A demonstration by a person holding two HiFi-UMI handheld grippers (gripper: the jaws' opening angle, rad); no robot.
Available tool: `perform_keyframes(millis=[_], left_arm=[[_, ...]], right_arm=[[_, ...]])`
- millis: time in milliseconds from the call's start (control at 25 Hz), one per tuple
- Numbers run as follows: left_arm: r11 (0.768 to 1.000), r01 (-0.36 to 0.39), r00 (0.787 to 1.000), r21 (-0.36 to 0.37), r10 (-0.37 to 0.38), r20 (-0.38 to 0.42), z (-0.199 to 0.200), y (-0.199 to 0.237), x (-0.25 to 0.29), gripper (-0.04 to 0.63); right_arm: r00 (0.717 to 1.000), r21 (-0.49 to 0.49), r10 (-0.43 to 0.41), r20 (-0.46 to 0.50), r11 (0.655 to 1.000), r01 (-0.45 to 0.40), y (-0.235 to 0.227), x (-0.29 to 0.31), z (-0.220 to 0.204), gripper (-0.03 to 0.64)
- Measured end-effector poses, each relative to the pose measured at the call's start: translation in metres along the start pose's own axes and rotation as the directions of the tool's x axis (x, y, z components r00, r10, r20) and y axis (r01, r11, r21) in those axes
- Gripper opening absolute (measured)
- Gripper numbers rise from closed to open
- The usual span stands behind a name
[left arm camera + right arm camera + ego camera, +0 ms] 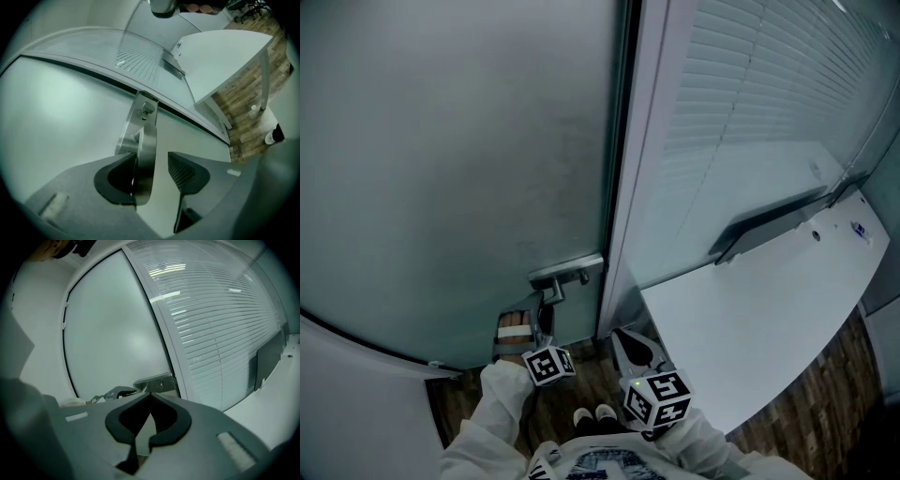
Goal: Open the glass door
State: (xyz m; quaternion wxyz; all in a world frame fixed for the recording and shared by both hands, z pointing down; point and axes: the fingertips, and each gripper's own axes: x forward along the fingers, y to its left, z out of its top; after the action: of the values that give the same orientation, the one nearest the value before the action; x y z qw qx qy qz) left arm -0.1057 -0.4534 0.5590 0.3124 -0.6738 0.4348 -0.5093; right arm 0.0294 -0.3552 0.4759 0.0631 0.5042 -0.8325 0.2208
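The frosted glass door [459, 169] fills the left of the head view, with a steel lever handle [565, 274] near its right edge. My left gripper [540, 305] reaches up to that handle. In the left gripper view the handle [146, 140] stands between the jaws of my left gripper [152, 157]. One pad lies against it; the other stays apart with a gap, so the gripper is open. My right gripper [628, 339] hovers lower, beside the door frame, its tips meeting, shut on nothing [150, 395]. The handle [154, 383] shows just beyond it.
A white door frame [628, 187] separates the door from a glazed wall with slatted blinds [750, 103]. A white desk [769, 319] juts out at the right, over a wood floor [825, 394]. The person's shoes [592, 415] show below.
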Motion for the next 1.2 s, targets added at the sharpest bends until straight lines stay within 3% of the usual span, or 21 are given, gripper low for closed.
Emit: perform_keyframes(millis=[160, 400, 560, 680, 840, 1200], left_arm=[[0.999, -0.037, 0.999, 0.001, 0.037, -0.007, 0.000, 0.009, -0.001, 0.119], [0.996, -0.089, 0.996, -0.014, 0.089, 0.020, 0.002, 0.012, -0.001, 0.110], [0.987, -0.083, 0.995, -0.138, 0.089, 0.043, 0.001, 0.008, 0.001, 0.114], [0.979, -0.080, 0.994, -0.186, 0.092, 0.052, -0.001, 0.007, 0.002, 0.114], [0.927, -0.005, 0.994, -0.376, 0.044, 0.097, -0.003, -0.002, 0.008, 0.117], [0.925, -0.001, 0.994, -0.381, 0.044, 0.103, -0.002, -0.006, -0.010, 0.121]], right_arm=[[1.000, 0.003, -0.003, -0.003, 1.000, 0.003, -0.002, 0.002, 0.000, 0.005], [1.000, 0.010, 0.006, -0.017, 1.000, -0.006, -0.001, 0.008, -0.003, 0.005], [0.999, 0.012, 0.030, -0.036, 0.999, -0.029, 0.007, 0.012, -0.009, 0.005], [0.998, 0.009, 0.041, -0.048, 0.999, -0.040, 0.010, 0.014, -0.013, 0.005], [0.997, 0.013, 0.035, -0.065, 0.999, -0.034, 0.006, 0.011, -0.020, 0.005], [0.996, 0.021, 0.050, -0.077, 0.999, -0.048, 0.010, 0.002, -0.024, 0.006]])
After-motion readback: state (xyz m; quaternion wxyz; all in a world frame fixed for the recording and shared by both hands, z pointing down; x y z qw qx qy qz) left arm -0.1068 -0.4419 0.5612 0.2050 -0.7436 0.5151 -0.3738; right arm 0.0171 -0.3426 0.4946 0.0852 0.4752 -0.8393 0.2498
